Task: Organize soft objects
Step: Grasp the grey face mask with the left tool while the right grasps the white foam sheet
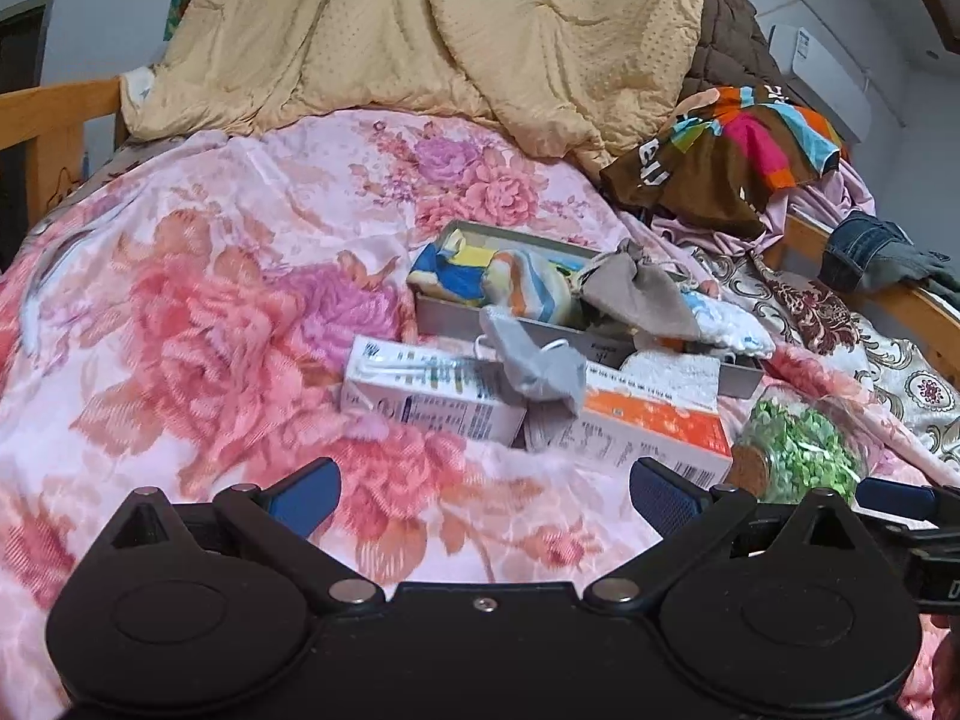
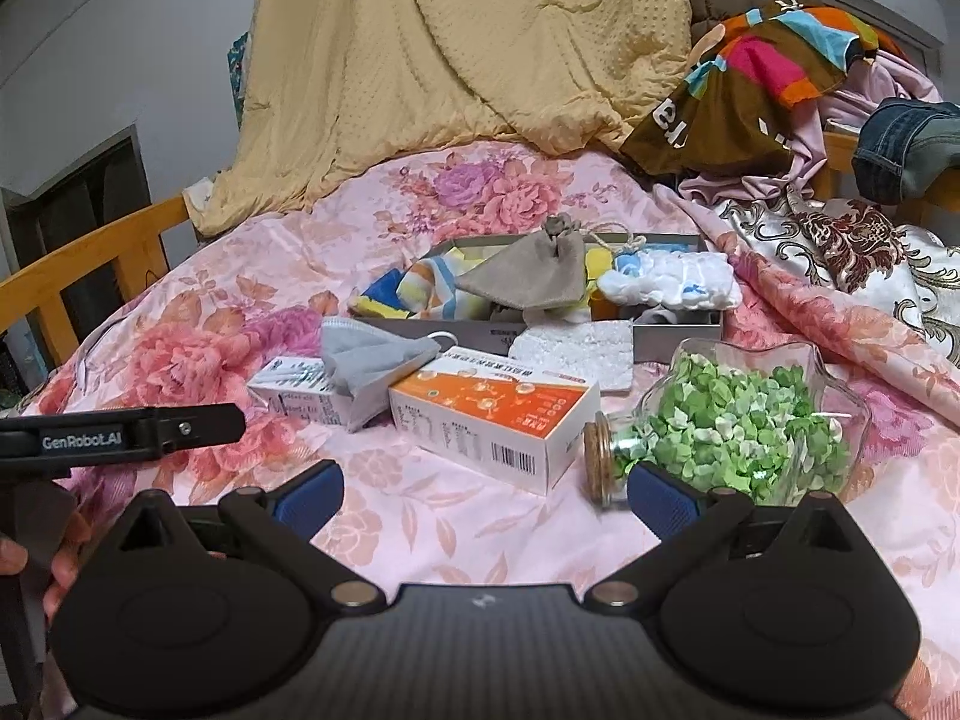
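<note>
A grey box (image 1: 504, 329) (image 2: 678, 333) on the floral bed holds soft things: a striped cloth (image 1: 516, 282) (image 2: 420, 288), a taupe pouch (image 1: 642, 294) (image 2: 528, 276) and a white-and-blue cloth (image 1: 729, 321) (image 2: 666, 285). A grey face mask (image 1: 540, 363) (image 2: 372, 360) lies draped over a small white carton (image 1: 420, 399) (image 2: 300, 399), outside the box. A white textured pad (image 1: 672, 372) (image 2: 576, 354) leans at the box front. My left gripper (image 1: 483, 495) and right gripper (image 2: 486, 495) are both open and empty, low over the blanket in front of the cartons.
An orange-and-white carton (image 1: 654, 432) (image 2: 498, 414) and a glass jar of green bits (image 1: 798, 450) (image 2: 738, 426) lie in front of the box. A yellow quilt (image 1: 420, 30) is heaped behind. Clothes (image 2: 780, 72) pile on the wooden rail (image 1: 888, 294) at right.
</note>
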`<state>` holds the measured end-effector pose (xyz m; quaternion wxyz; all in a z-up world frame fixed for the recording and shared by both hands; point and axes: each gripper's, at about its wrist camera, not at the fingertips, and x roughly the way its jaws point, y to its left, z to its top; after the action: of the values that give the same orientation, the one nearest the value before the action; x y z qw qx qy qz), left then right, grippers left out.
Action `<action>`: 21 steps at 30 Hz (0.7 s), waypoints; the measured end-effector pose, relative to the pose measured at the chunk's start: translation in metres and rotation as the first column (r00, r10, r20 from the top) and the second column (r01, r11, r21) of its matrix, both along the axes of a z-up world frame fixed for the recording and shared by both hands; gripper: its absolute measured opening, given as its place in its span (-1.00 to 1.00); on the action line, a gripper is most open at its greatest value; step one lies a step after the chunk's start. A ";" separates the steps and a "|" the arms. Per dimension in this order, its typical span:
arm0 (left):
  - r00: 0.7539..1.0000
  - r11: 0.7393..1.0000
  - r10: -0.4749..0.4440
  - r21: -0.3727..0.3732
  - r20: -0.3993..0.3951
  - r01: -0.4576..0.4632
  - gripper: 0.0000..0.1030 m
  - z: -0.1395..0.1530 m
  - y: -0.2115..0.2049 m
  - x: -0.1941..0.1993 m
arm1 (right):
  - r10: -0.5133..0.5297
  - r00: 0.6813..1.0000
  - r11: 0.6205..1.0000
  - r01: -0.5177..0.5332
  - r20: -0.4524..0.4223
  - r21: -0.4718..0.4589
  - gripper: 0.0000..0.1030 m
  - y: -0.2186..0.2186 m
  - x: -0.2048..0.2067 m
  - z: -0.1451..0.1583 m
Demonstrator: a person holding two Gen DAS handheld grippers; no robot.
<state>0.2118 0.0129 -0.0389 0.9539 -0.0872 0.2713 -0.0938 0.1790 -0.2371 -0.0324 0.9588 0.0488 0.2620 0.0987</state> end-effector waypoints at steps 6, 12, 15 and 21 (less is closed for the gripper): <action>0.999 1.000 -0.016 -0.008 0.039 0.016 0.98 0.000 -0.003 0.015 | -0.033 0.999 0.999 0.032 0.038 0.022 0.99 -0.004 0.009 0.005; 0.997 1.000 -0.011 -0.025 0.072 0.013 0.98 -0.003 -0.002 0.037 | -0.052 0.998 0.997 0.051 0.029 0.051 0.99 -0.012 0.023 0.004; 0.996 0.999 -0.025 -0.043 0.085 0.029 0.98 -0.005 -0.004 0.048 | -0.047 0.997 0.998 0.045 0.054 0.031 0.99 -0.012 0.039 0.009; 0.989 0.993 -0.093 -0.061 0.115 0.101 0.98 -0.011 -0.010 0.067 | -0.013 0.999 0.995 0.009 0.036 0.103 0.99 -0.015 0.094 0.014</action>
<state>0.2787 0.0028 -0.0495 0.9585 -0.1001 0.2180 -0.1540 0.2734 -0.2517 -0.0185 0.9601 0.0978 0.2388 0.1075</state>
